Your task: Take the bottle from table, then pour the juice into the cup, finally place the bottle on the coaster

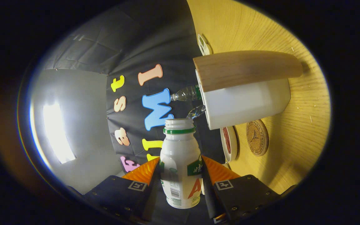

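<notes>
Gripper view is rolled hard over, so the table (pixel 292 137) stands like a wall on one side and the booth cloth fills the other; I judge that roll to be the pouring tilt, with the whole tool turned to tip what it holds.

Going left to right: first the dark cloth wall, then the gripper (pixel 180 170) with its jaws closed narrow on the bottle (pixel 180 162), one finger pressing each flank of the white body about the label. The hold sits at the waist, which I take to be why the neck and mouth stay free ahead of the fingers. The cap is off and the green-ringed mouth is open.

The bottle's long axis runs straight along the fingers, base back between them, mouth pointing forward and away. Because the view is rolled, that axis lies near level with the table, as far as I can judge, so the mouth points sideways at the cup (pixel 245 100), not up.

Next comes the cup, white with a wooden band, standing on the table just beyond the mouth, its rim facing the bottle. A thin clear stream seems to bridge the mouth and the rim, though it is small and I cannot be sure. A clear plastic bottle (pixel 186 93) shows past the rim.

Further right lie a white dish (pixel 229 144) and the round cork coaster (pixel 257 137), bare, beside the cup, waiting for the last step
</notes>
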{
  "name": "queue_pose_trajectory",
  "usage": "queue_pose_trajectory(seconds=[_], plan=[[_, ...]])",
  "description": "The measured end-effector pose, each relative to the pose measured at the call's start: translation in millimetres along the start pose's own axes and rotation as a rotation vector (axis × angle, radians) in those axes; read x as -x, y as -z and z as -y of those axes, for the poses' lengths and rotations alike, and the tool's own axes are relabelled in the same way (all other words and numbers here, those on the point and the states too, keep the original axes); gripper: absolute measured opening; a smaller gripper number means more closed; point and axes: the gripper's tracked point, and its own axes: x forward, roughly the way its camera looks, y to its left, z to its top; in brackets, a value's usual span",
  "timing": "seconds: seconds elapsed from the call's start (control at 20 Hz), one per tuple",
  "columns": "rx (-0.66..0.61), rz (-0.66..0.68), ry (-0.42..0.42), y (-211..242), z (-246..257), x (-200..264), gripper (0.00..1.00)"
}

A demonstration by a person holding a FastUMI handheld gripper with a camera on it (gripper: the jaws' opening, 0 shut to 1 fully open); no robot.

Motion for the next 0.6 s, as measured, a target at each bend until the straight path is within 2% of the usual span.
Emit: queue_pose_trajectory(seconds=[0.6], plan=[[-0.024, 0.002, -0.022, 3, -14, 0, 0.64]])
